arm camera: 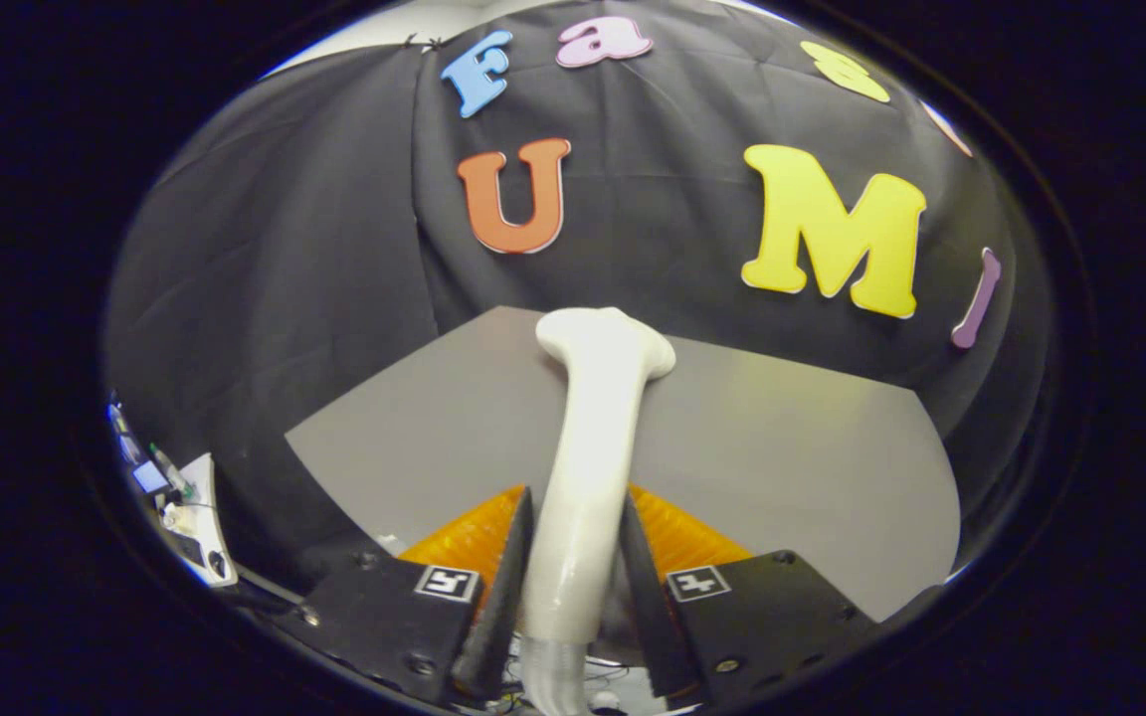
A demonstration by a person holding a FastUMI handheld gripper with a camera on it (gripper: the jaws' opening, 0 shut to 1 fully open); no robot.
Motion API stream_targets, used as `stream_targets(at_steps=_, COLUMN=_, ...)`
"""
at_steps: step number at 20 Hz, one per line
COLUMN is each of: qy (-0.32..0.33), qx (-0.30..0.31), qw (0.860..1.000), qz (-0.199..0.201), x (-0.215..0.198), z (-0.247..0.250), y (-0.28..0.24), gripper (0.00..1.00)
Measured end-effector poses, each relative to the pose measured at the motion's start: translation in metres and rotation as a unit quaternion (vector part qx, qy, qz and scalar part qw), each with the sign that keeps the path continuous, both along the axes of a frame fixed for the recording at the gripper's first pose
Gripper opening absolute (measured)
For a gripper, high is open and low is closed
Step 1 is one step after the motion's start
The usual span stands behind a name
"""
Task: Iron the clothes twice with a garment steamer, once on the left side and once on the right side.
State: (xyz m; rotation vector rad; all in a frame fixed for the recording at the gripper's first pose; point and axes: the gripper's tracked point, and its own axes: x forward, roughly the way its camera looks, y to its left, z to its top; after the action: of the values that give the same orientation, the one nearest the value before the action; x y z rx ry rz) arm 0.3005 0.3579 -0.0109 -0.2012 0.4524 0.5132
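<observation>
Clamped between both fingers of the claw (573,557), the garment steamer (588,447) is held by its handle, head pointing ahead over the grey surface (782,467), presumably for controlled strokes.

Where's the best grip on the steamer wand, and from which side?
On the straight neck of the garment steamer, as the gripper has it now: jaws shut on either side of it, coming from the hose end along its length. The neck is narrow and even there; the flared head beyond the jaws stays free over the grey table.
</observation>
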Motion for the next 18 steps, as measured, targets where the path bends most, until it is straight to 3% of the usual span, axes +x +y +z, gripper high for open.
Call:
stream_targets(at_steps=4, qy=0.007, qx=0.032, qw=0.999, qz=-0.007, x=-0.002, z=0.004, y=0.003, gripper=0.51)
stream_targets(at_steps=7, qy=0.016, qx=0.046, qw=0.999, qz=0.004, x=-0.007, z=0.006, y=0.003, gripper=0.38)
stream_targets(at_steps=12, qy=0.014, qx=0.056, qw=0.998, qz=-0.008, x=-0.016, z=0.016, y=-0.018, gripper=0.36)
stream_targets(at_steps=18, qy=-0.023, qx=0.073, qw=0.997, qz=-0.03, x=-0.069, z=0.046, y=-0.094, gripper=0.36)
